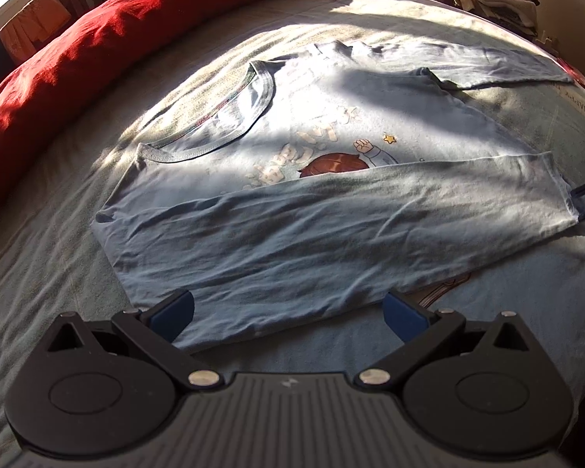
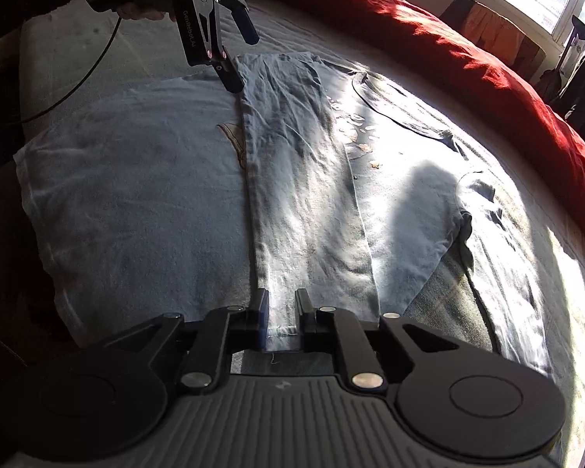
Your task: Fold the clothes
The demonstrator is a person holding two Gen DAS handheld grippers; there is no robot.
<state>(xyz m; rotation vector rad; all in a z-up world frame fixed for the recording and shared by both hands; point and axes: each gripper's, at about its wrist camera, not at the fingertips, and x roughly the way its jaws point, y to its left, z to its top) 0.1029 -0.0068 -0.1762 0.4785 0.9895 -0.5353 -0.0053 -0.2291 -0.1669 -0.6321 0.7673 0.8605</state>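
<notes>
right gripper, fingers narrowed on the folded hem of the blue t-shirt spread on the bed; left gripper, marked "genrobot.ai", fingers wide, at the fold's far end.

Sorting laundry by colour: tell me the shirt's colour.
Light blue shirt, clearest in the left wrist view.

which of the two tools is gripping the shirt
The right tool: narrowed onto the folded shirt hem. The left tool is spread wide, holding nothing.
</notes>
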